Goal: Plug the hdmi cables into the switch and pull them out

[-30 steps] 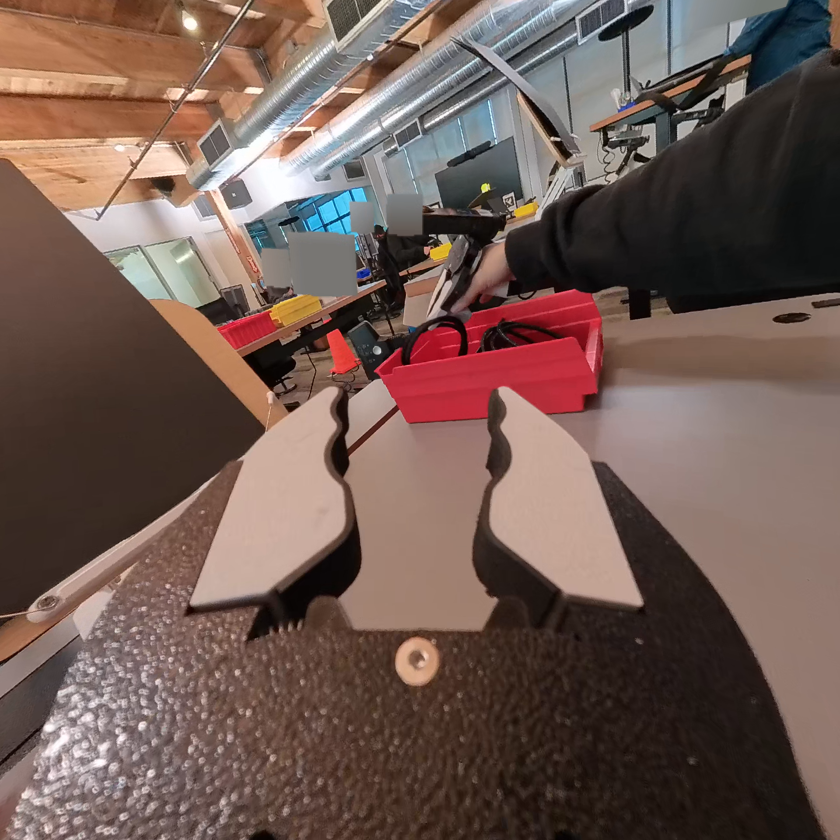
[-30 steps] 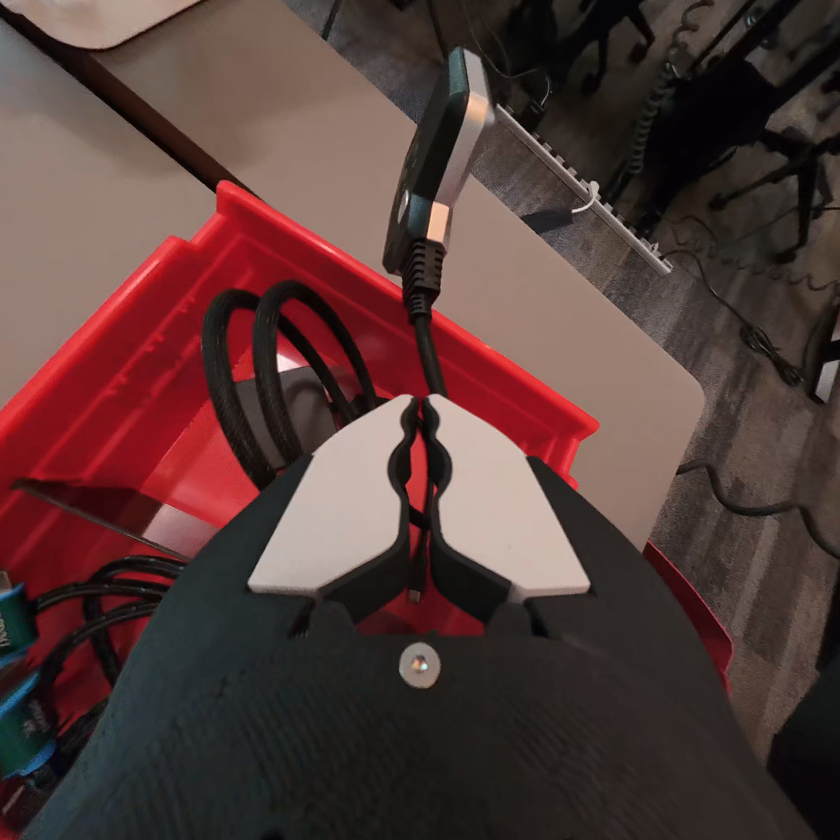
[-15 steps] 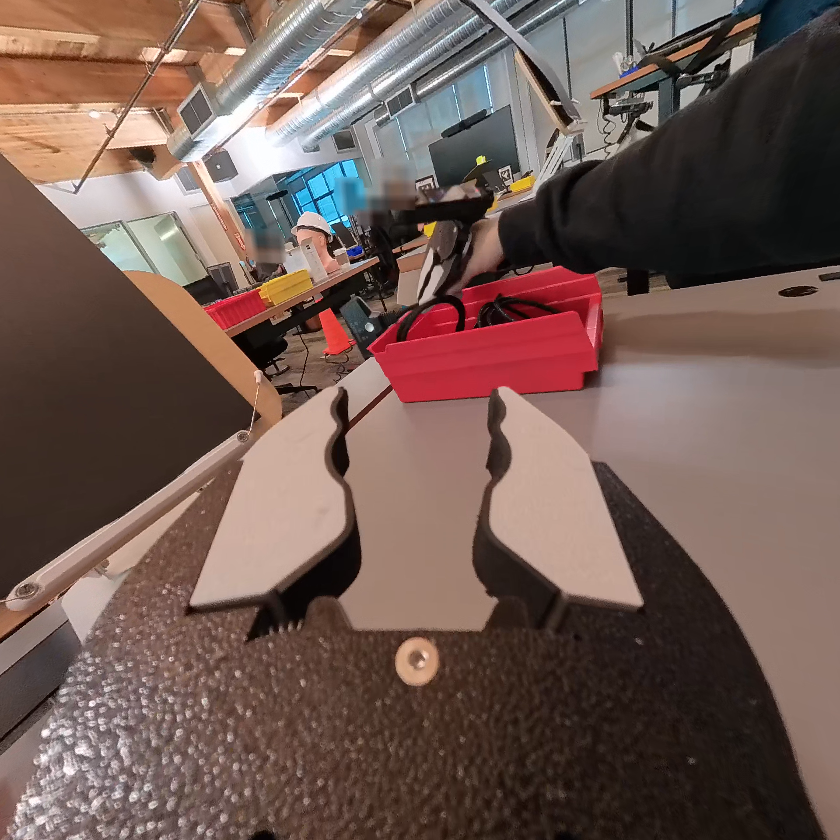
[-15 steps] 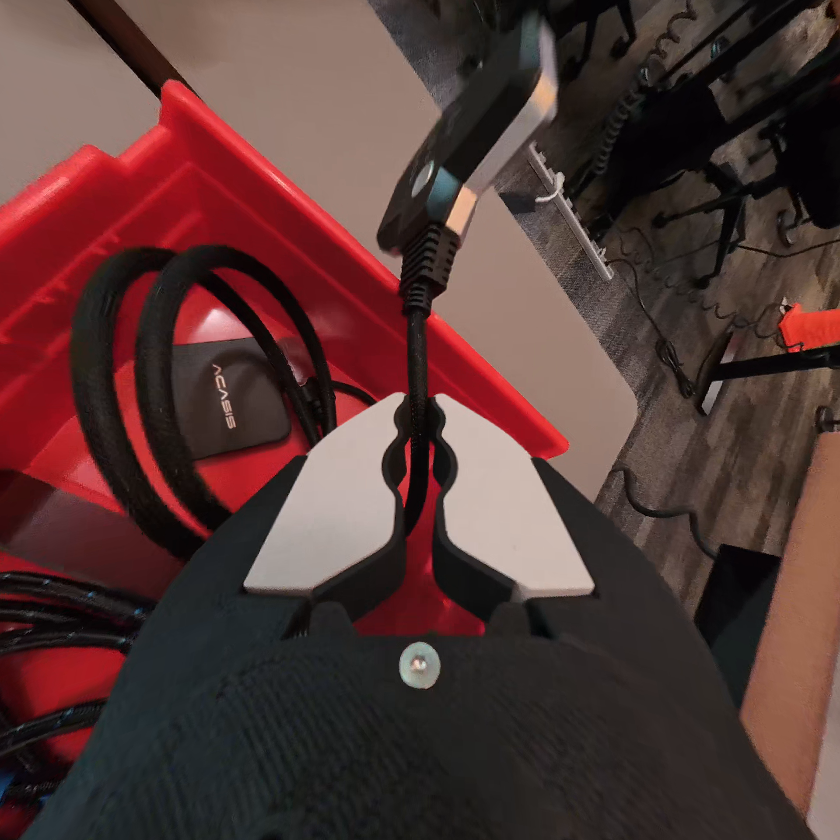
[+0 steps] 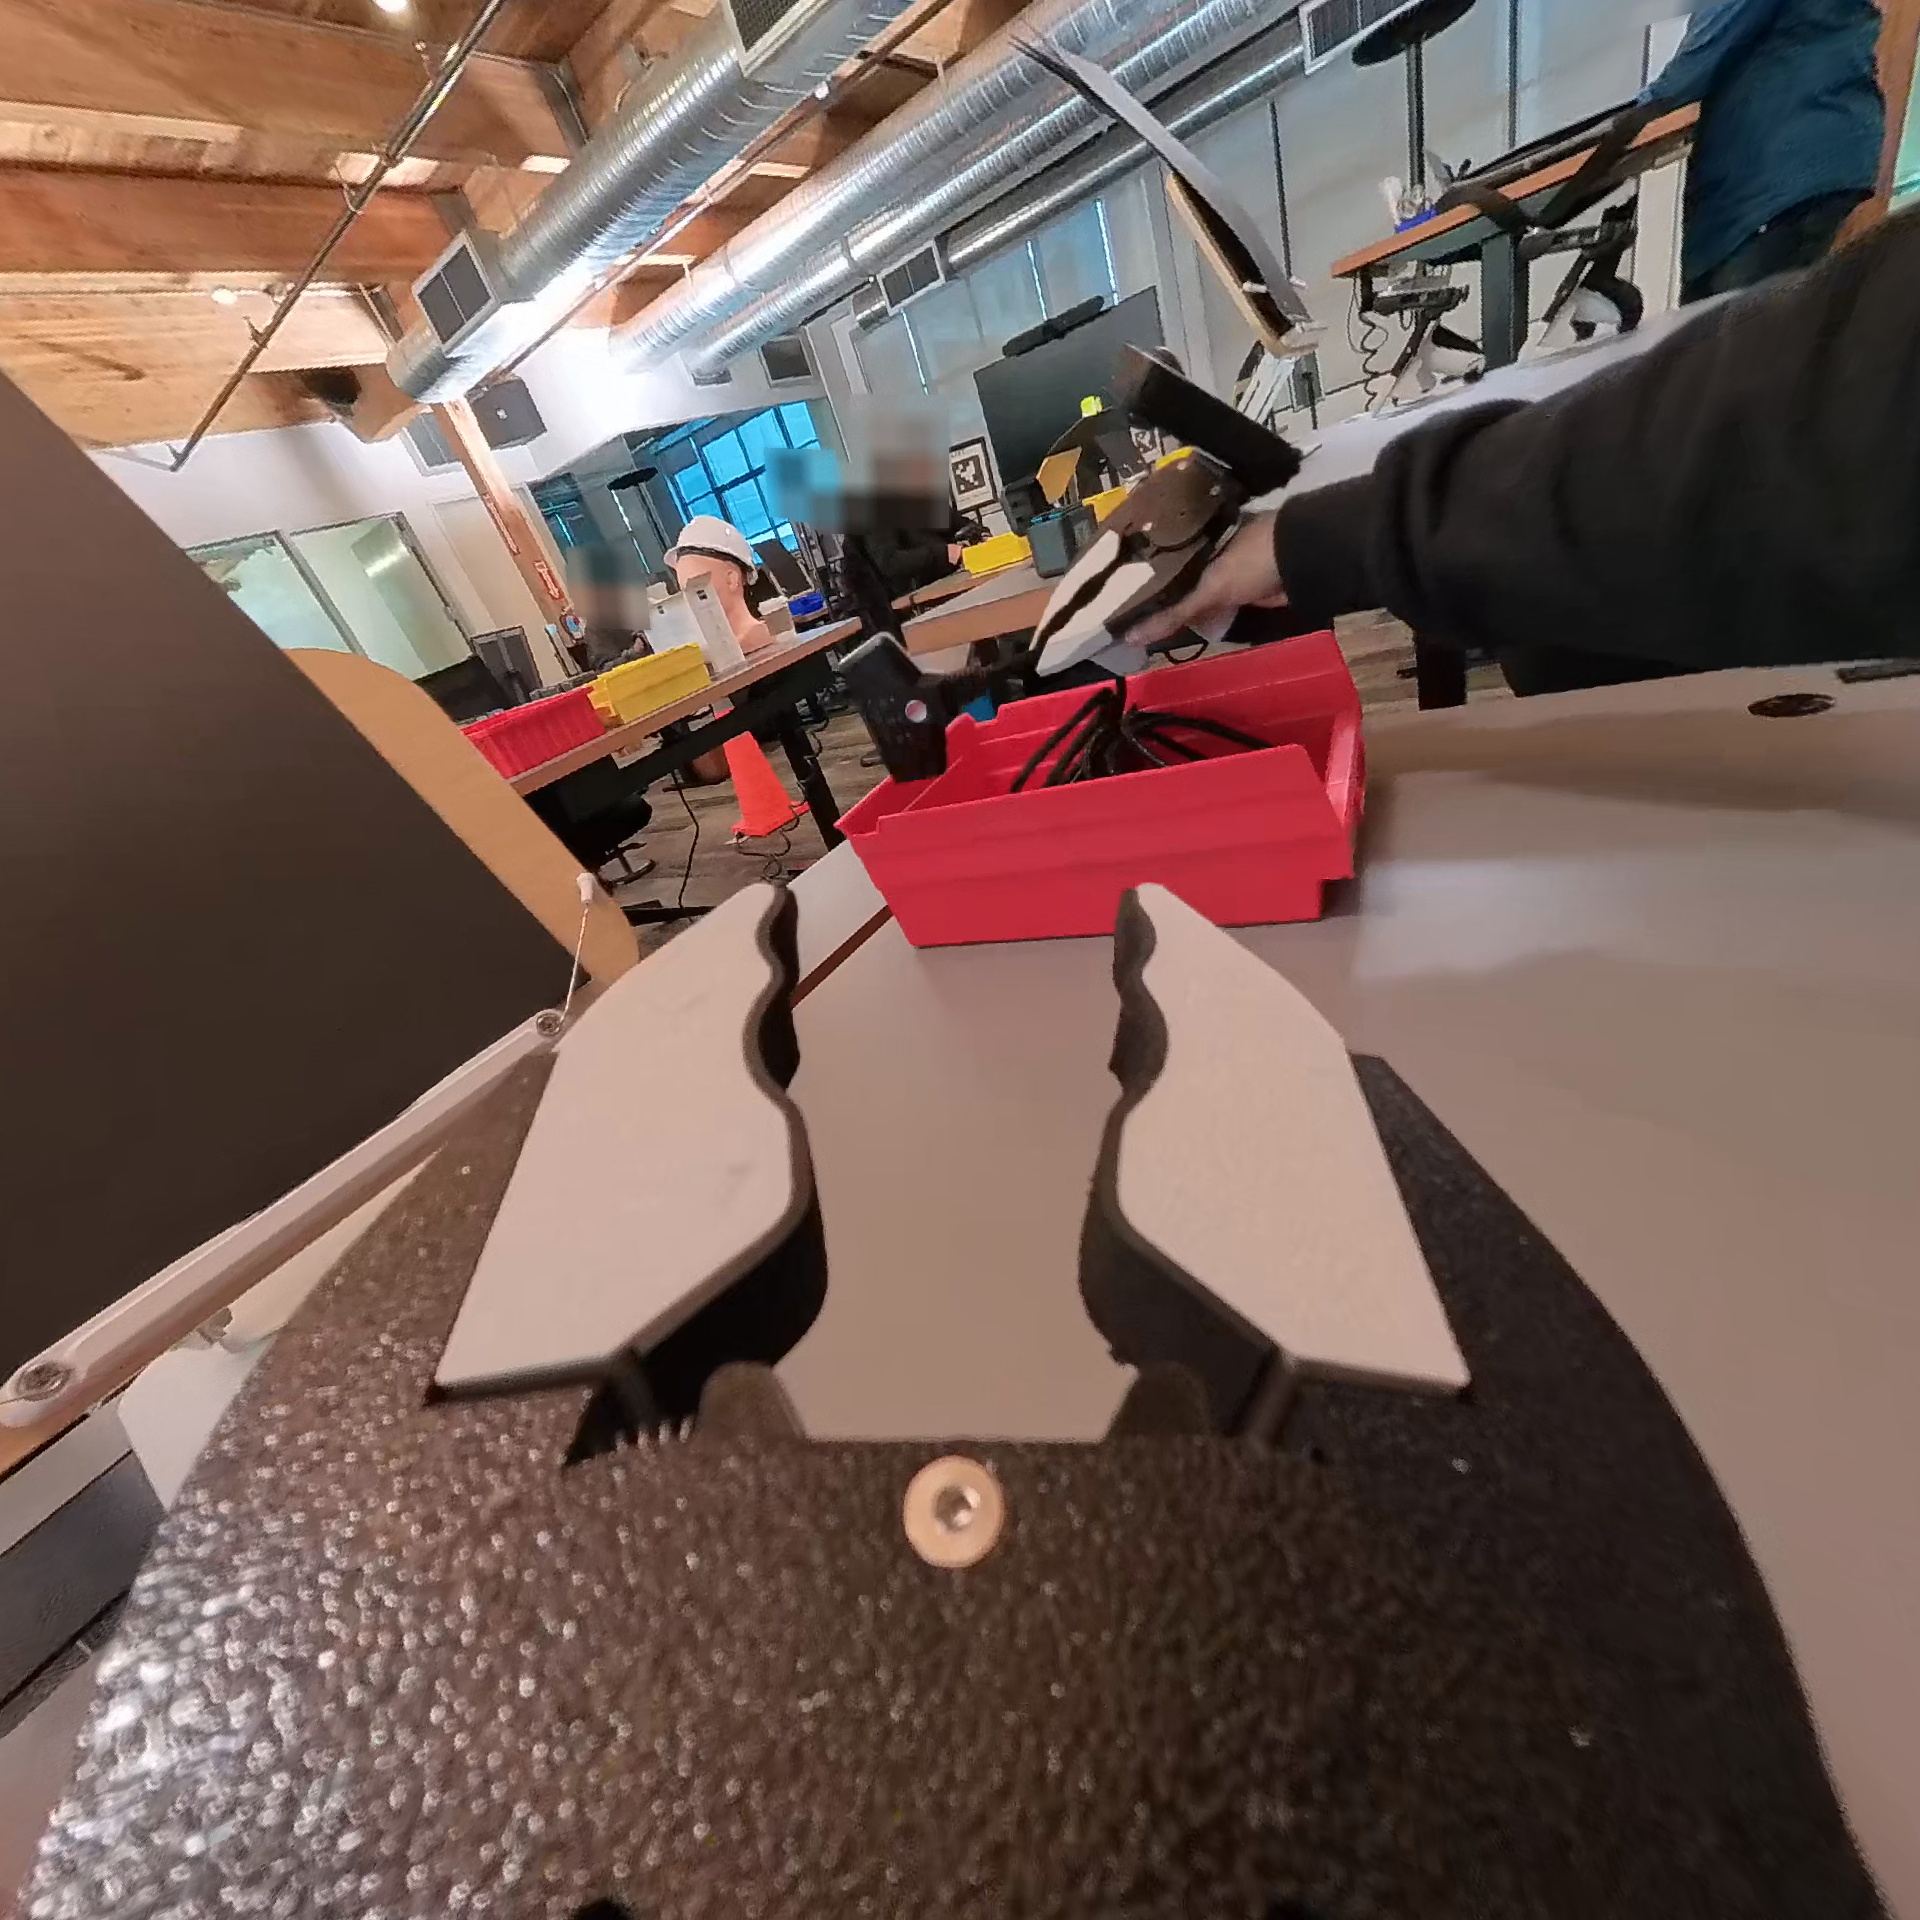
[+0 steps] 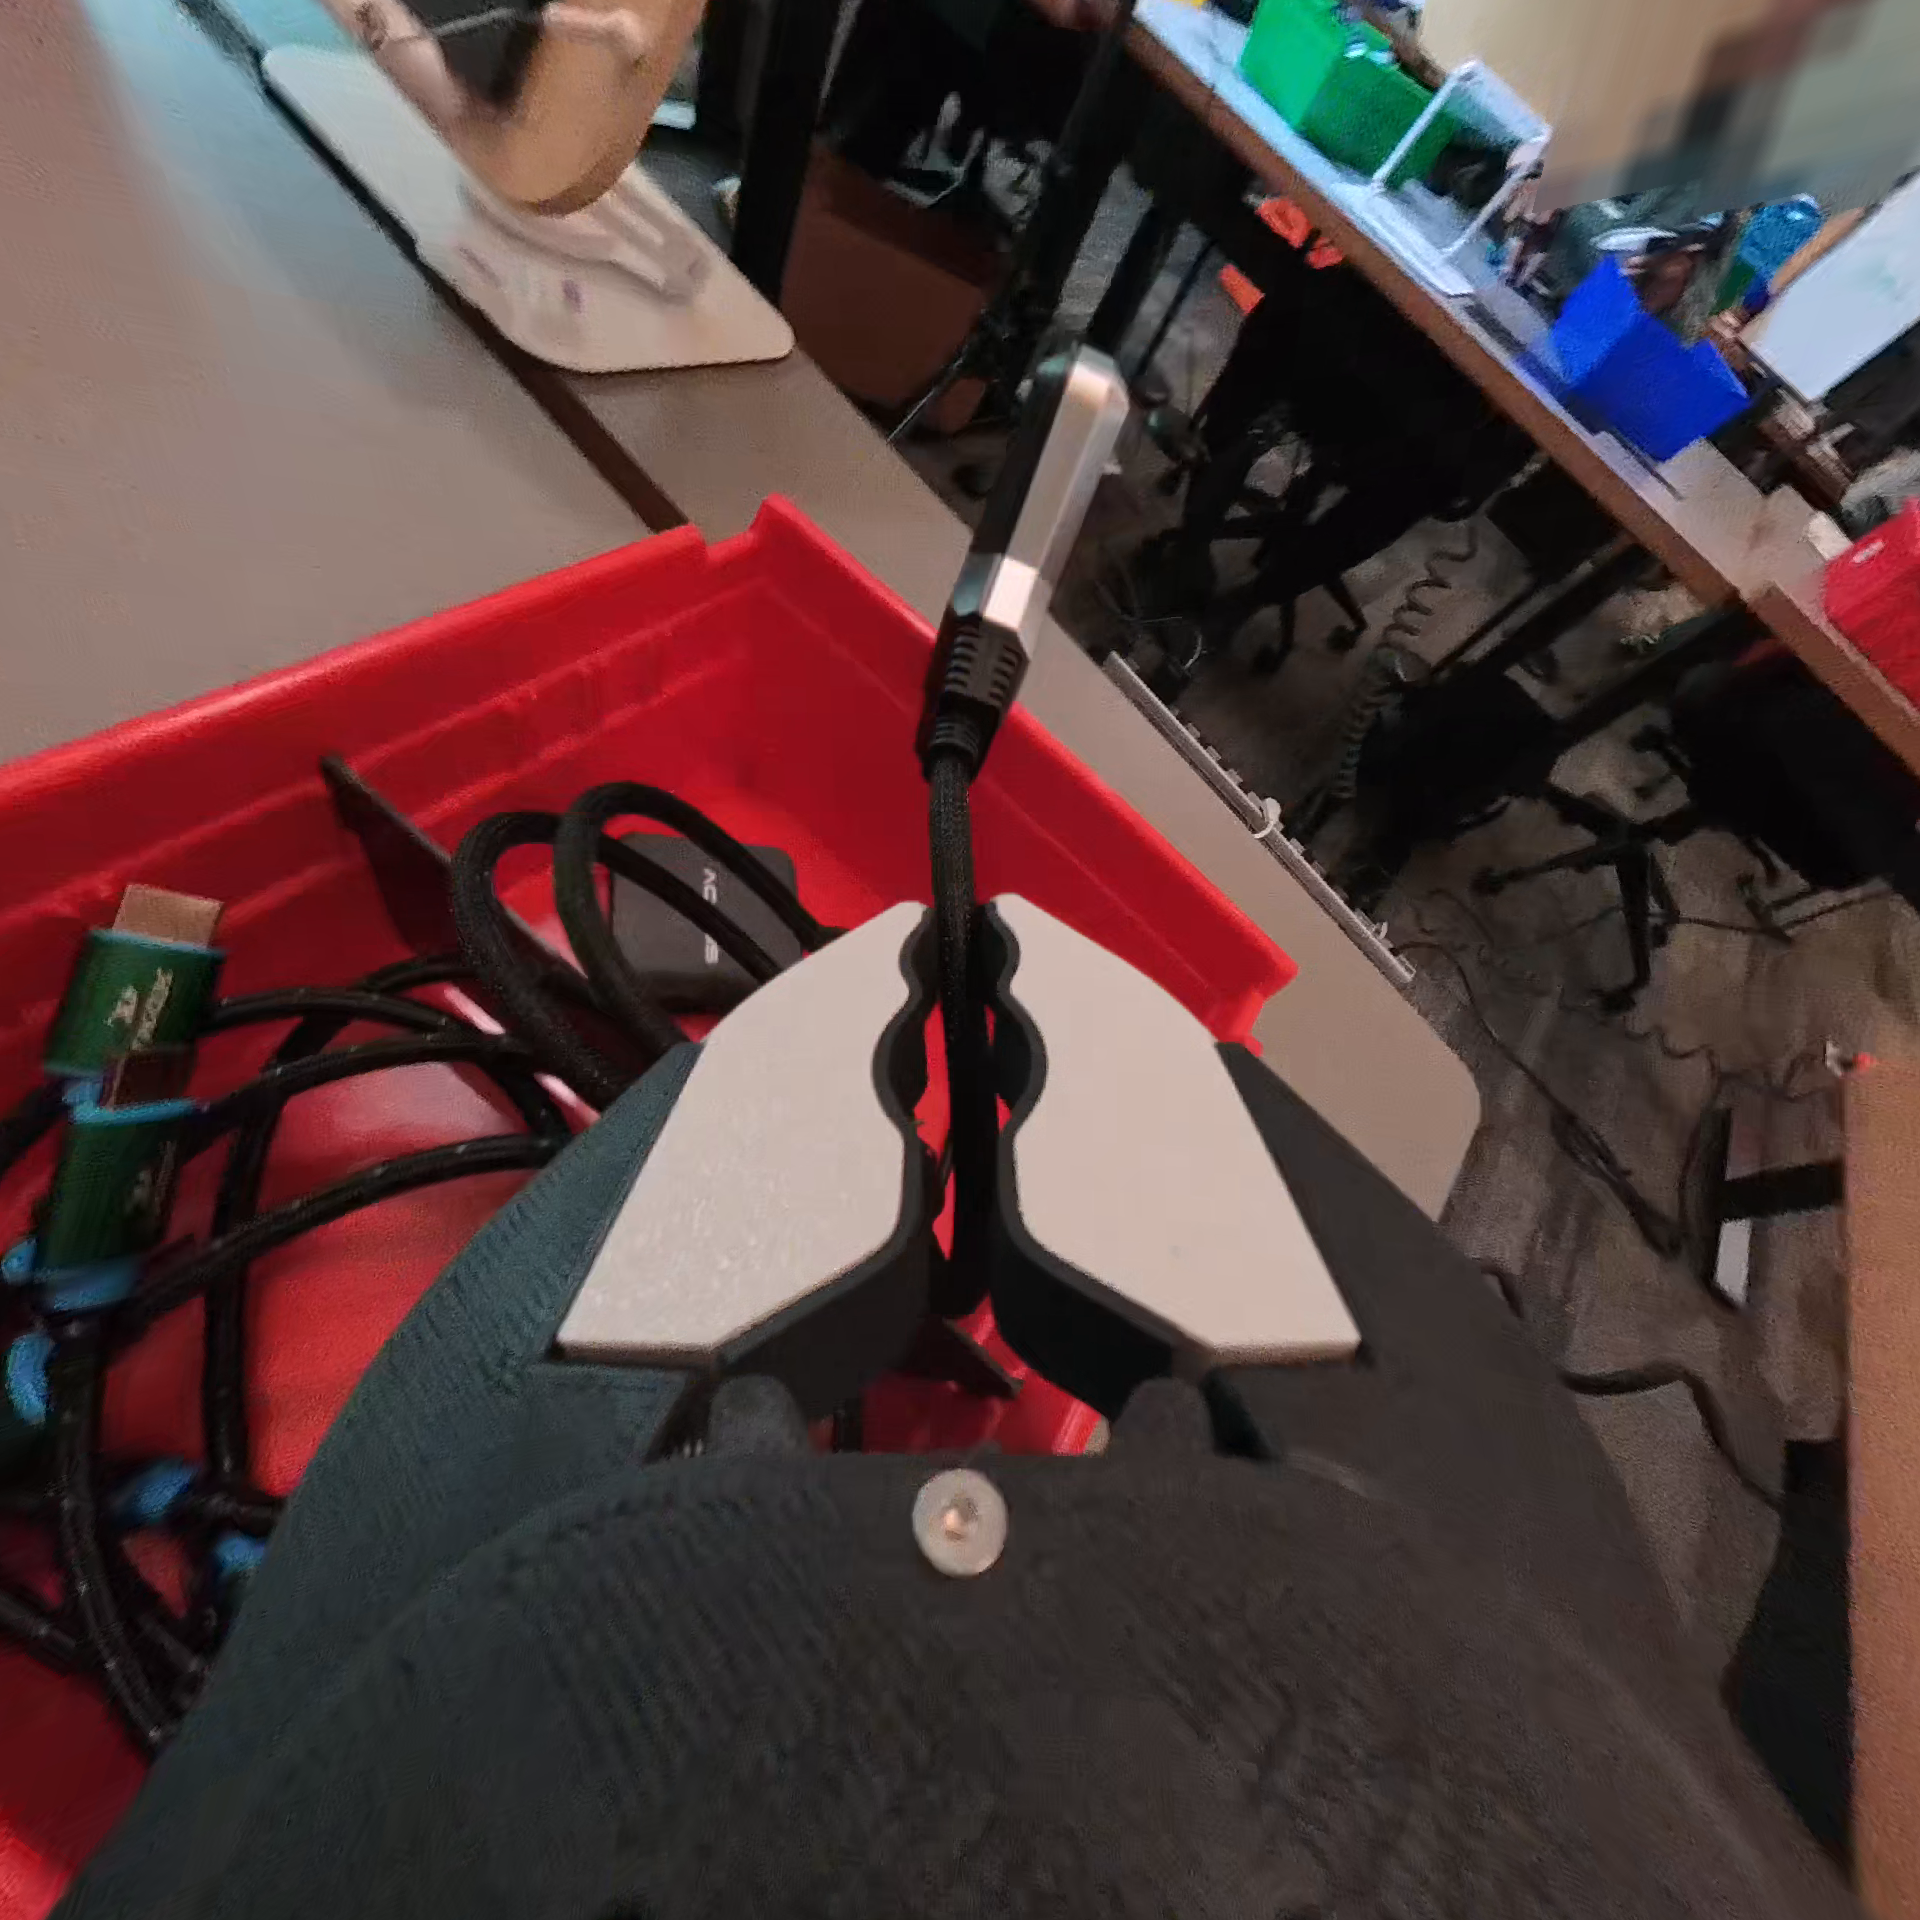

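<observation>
You were fetching the switch point(image 6: 1049, 488): your right gripper point(image 6: 961, 920) had its jaws pinched on its black cable point(image 6: 951, 821), dangling it above the red bin point(image 6: 582, 665), while your left gripper point(image 5: 951, 904), jaws wide and empty, needed to steady it next.

ceiling: wood beams point(image 5: 156, 208), silver ducts point(image 5: 727, 177)
far wall: windows point(image 5: 727, 468)
floor: grey carpet point(image 6: 1558, 987)
far left: worktables point(image 5: 727, 696)
</observation>
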A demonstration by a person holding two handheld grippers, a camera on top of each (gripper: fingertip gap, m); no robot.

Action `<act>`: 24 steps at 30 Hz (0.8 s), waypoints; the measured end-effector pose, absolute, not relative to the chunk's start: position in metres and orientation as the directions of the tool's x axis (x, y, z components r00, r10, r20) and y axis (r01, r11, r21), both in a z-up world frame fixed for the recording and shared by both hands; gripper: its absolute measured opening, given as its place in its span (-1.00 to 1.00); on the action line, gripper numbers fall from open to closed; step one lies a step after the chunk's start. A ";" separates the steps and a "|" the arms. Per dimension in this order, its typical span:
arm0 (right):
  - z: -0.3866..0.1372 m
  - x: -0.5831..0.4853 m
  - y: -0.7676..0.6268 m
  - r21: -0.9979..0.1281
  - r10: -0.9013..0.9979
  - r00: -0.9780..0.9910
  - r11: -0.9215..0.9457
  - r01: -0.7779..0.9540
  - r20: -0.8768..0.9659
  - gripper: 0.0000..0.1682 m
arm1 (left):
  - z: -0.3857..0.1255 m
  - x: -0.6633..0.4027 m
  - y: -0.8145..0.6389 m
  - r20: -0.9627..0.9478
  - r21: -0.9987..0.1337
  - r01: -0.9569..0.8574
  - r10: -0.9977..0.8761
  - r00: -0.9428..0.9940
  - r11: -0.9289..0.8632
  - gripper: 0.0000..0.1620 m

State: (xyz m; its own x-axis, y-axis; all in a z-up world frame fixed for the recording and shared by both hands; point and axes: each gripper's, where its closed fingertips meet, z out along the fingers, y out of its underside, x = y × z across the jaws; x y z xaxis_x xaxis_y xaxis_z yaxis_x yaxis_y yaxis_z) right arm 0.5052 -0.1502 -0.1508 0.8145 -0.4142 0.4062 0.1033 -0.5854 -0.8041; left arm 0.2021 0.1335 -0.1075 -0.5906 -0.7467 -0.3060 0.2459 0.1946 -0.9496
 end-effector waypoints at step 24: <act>-0.095 0.387 -0.194 -0.945 -0.763 0.622 -0.308 -0.106 0.179 -0.26 | -0.109 0.201 0.099 -0.225 -0.974 0.177 -0.704 -0.673 0.142 -0.28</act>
